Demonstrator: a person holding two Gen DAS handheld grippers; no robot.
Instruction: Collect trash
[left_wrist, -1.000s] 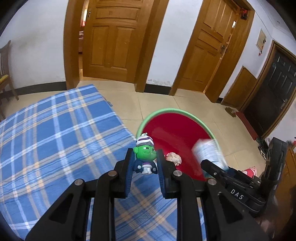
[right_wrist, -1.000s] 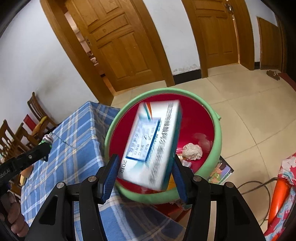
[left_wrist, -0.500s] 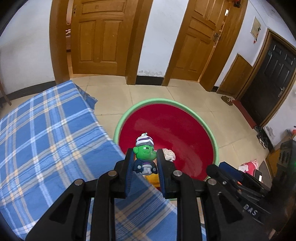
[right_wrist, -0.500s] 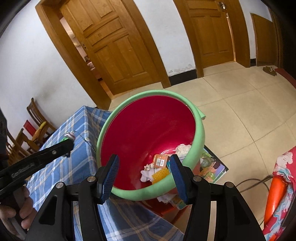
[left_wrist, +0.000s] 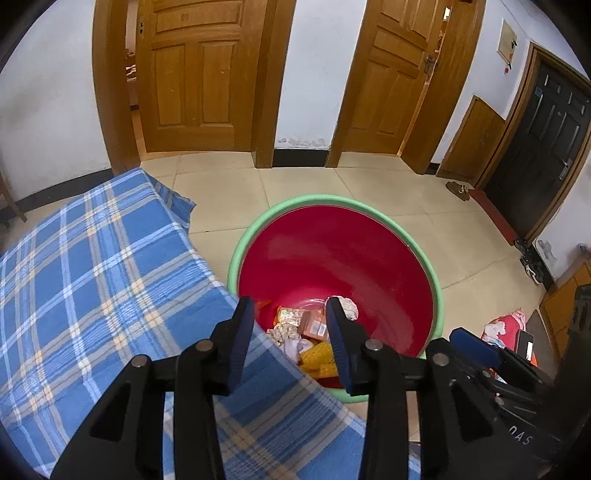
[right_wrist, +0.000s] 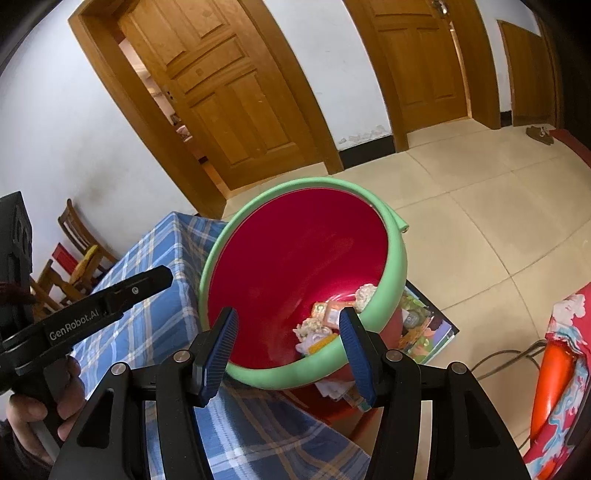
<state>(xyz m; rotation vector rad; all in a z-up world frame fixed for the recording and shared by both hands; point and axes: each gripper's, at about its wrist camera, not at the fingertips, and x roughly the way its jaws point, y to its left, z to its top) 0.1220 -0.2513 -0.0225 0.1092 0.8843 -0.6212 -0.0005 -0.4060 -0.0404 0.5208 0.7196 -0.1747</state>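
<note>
A red bin with a green rim (left_wrist: 236, 254) (right_wrist: 399, 258) stands on the floor against the table's edge. At its bottom lies trash (left_wrist: 314, 325) (right_wrist: 325, 314): crumpled paper, orange packets and a yellow corn cob. My left gripper (left_wrist: 289, 306) hangs over the bin's near side; its jaws are opening and nothing is between them. My right gripper (right_wrist: 289, 317) stands open and empty above the bin's near rim. The right wrist view also shows the left gripper (right_wrist: 162, 275) from the side, in a person's hand (right_wrist: 29, 406). The green toy figure is not visible.
A blue plaid cloth (left_wrist: 92, 277) (right_wrist: 155, 317) covers the table left of the bin. A picture book (right_wrist: 424, 325) lies under the bin's far side. A red and orange bag (right_wrist: 554, 369) and a cable sit on the floor at right. Wooden chairs (right_wrist: 74, 258) stand at far left.
The left jaws have opened and the green toy figure they gripped is gone from them. The box that was between the right jaws one second ago has dropped away. The left gripper moved over the bin.
</note>
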